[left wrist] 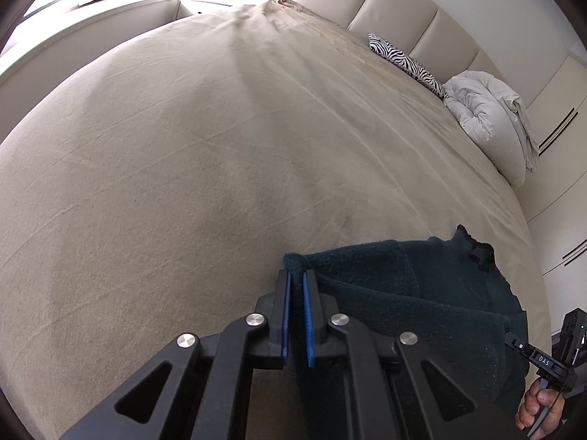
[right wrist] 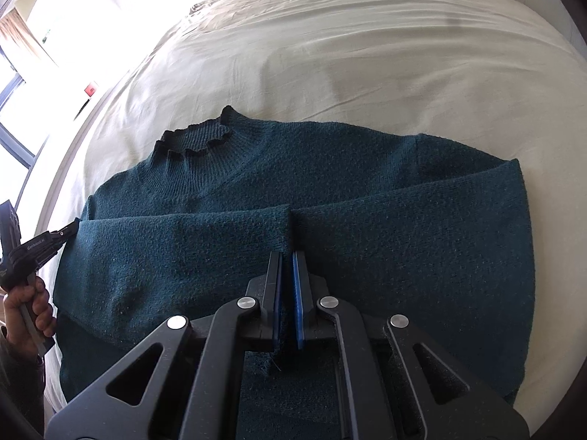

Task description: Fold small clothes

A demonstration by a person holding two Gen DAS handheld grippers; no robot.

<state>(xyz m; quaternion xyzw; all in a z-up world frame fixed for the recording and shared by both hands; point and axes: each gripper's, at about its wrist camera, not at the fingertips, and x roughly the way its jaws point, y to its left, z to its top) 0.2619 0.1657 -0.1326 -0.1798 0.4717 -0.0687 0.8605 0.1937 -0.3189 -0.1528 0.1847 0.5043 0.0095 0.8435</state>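
Right wrist: gripper (right wrist: 287, 256) hides sweater (right wrist: 220, 242) hem.

Left tongs (left wrist: 296, 275): matte black linkage arms, triangular cut-outs, round silver pivot screws, blue pads on inner faces of straight black fingers (left wrist: 281, 304). Right tongs (right wrist: 286, 256): same build, black frame, silver screws, blue pads. Right tool body seen from left wrist view: black, white "DAS" lettering, small green light. Left tool body seen from right wrist view: black, white lettering. Dark sleeve at left wrist.
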